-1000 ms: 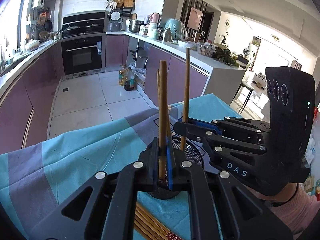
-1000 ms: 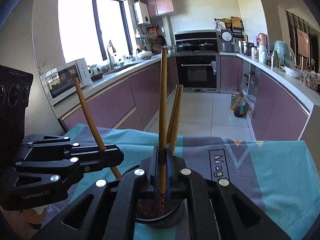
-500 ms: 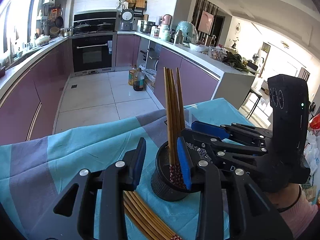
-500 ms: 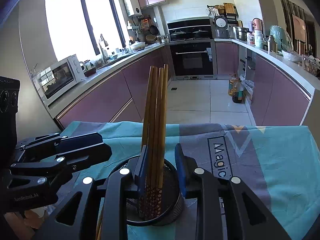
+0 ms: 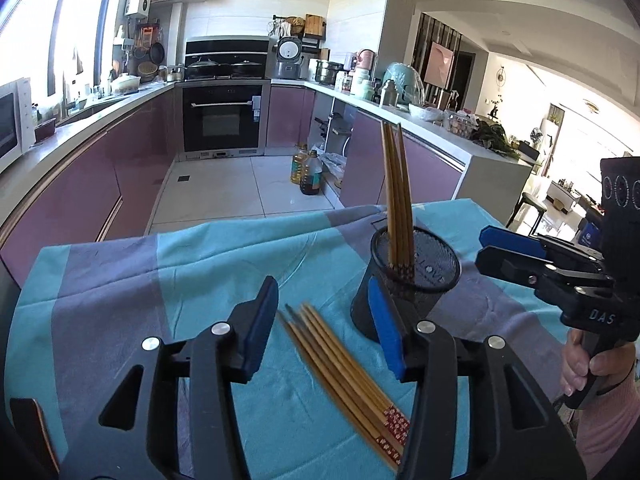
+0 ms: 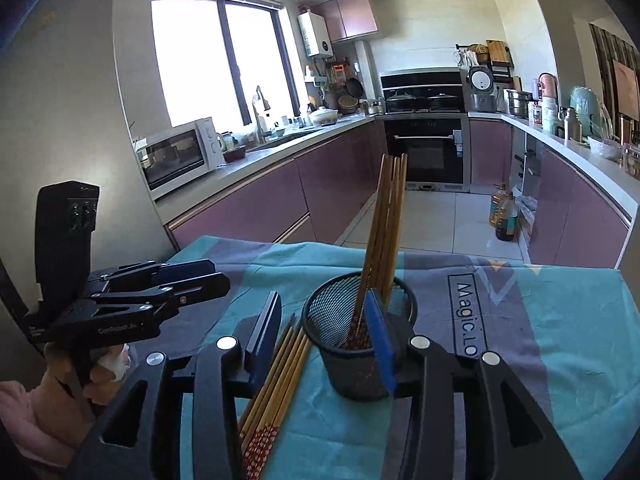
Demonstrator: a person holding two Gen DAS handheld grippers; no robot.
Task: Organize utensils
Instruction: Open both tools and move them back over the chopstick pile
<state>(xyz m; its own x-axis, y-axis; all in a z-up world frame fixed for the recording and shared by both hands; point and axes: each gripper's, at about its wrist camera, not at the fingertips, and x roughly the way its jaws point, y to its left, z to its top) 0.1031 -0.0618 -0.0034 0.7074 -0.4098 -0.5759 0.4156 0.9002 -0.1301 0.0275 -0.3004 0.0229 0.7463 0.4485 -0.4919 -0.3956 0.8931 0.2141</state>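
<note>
A black mesh holder [image 5: 416, 276] [image 6: 352, 344] stands on the table with several wooden chopsticks [image 5: 396, 200] [image 6: 384, 232] leaning in it. More chopsticks [image 5: 344, 376] [image 6: 276, 392] lie flat in a bundle just in front of it. My left gripper [image 5: 324, 324] hovers over the tips of that bundle. Its jaws are opening and nothing is between the blue pads. My right gripper [image 6: 324, 336] is near the holder's near left side, jaws opening and empty. Each gripper shows in the other view, the right gripper [image 5: 484, 246] and the left gripper [image 6: 218, 274].
A teal and grey tablecloth [image 5: 168, 280] covers the table, and its far edge drops to the kitchen floor. A person's hand [image 5: 584, 364] holds the right gripper's handle. Purple cabinets and oil bottles [image 5: 308, 172] stand beyond the table.
Both grippers were shut on upright chopsticks over the holder. They let go, the chopsticks dropped into the holder, and both grippers drew back with jaws spreading.
</note>
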